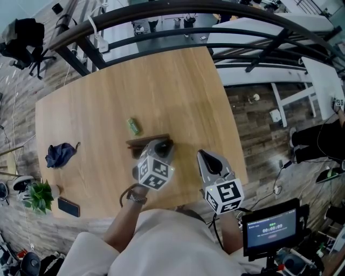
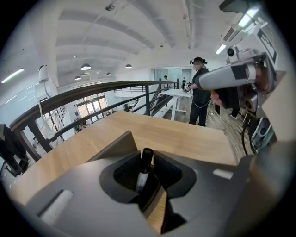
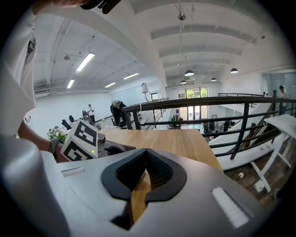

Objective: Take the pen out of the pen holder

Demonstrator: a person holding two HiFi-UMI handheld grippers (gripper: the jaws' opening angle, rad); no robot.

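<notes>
My left gripper (image 1: 163, 145) hovers over the right end of the dark brown pen holder (image 1: 145, 142) near the middle of the wooden table (image 1: 108, 91). In the left gripper view its jaws (image 2: 147, 156) are shut on a pen (image 2: 143, 172) with a black cap and a white barrel, standing upright between them. The holder's flat wall (image 2: 114, 145) shows just left of the jaws; the pen's lower end is hidden. My right gripper (image 1: 204, 156) hangs to the right of the holder, near the table's right edge. Its jaws (image 3: 144, 152) are shut with nothing between them.
A small green object (image 1: 133, 126) lies beyond the holder. A blue cloth (image 1: 60, 154), a phone (image 1: 68, 206) and a plant (image 1: 39, 197) sit at the table's left. A dark railing (image 1: 178, 13) borders the far edge. A person (image 2: 200, 92) stands in the distance.
</notes>
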